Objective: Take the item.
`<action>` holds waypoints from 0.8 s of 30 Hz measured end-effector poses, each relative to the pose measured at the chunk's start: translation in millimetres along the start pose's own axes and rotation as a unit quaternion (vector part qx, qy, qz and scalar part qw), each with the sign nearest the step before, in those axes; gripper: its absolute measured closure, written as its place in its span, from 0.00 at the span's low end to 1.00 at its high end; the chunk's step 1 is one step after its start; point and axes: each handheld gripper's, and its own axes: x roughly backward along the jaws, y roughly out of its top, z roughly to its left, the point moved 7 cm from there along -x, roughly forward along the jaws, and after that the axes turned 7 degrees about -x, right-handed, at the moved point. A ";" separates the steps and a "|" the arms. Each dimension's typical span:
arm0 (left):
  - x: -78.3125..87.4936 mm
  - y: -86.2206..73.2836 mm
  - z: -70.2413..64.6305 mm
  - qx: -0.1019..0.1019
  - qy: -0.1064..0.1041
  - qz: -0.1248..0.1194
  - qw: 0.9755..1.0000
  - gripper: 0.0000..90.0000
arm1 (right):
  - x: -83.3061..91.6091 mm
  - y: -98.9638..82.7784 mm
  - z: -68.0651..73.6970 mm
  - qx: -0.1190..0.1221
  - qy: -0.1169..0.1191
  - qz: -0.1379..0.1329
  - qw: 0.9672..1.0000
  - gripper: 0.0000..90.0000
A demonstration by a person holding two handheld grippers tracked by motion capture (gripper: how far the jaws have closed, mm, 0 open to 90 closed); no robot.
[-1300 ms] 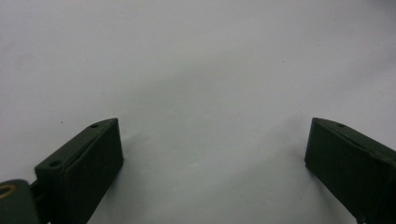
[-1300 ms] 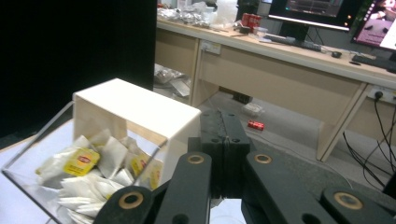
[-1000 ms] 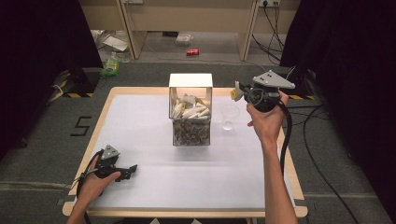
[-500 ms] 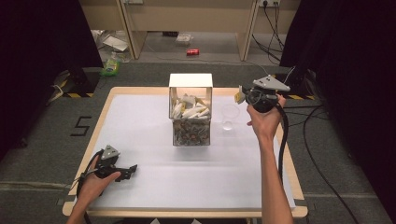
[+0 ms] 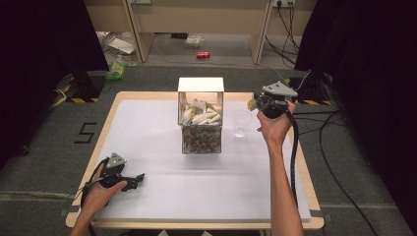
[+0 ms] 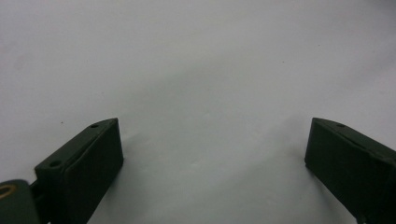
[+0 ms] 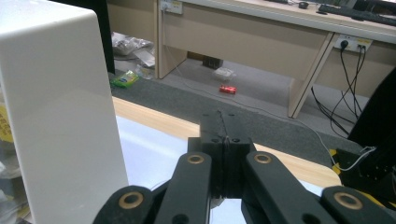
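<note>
box: there's a clear box (image 5: 200, 120) standing upright mid-table, white back panel, stuffed with what look like small white packets or tubes on top and darker mixed bits lower down. Can't tell exactly what they are at this size.

cup: a small clear plastic cup (image 5: 242, 122) just to the right of the box, near it but not touching as far as I can see. Looks empty to me.

right gripper: right gripper (image 5: 259, 102) is held up in the air above and just right of the cup, close to the box's top right corner. In the right gripper view the jaws are squeezed fully together, and I can't make out anything pinched between them. A small yellowish bit shows at its tip in the high view, could be part of the tool, honestly can't tell.

left gripper: left gripper (image 5: 132, 180) is parked on the white table (image 5: 147, 128) near the front left corner, well away from everything. Jaws wide apart, nothing between them but bare tabletop.

progress: my guess is it's a box-to-cup transfer job and it's barely underway. Box is full, cup looks empty, so basically all of it is left.

next: probably the right gripper has to open up and go into the box for a packet.
</note>
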 end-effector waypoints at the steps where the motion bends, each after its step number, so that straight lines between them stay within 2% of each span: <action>1: 0.0 0.0 -0.1 0.000 0.000 0.000 1.000 0.04 | -1.3 -0.3 0.5 0.001 0.000 0.000 1.000 1.00; 8: 0.0 0.0 0.0 0.000 0.000 0.000 1.000 0.04 | -10.9 -5.5 2.6 -0.006 0.002 0.003 1.000 1.00; 15: -0.1 0.1 -0.1 0.001 0.000 -0.001 1.000 0.04 | -19.8 -16.8 -1.3 -0.015 -0.002 0.004 1.000 1.00; 24: 0.0 0.0 0.0 0.000 0.001 0.000 1.000 0.04 | -27.4 -22.9 0.4 -0.011 -0.004 0.011 1.000 1.00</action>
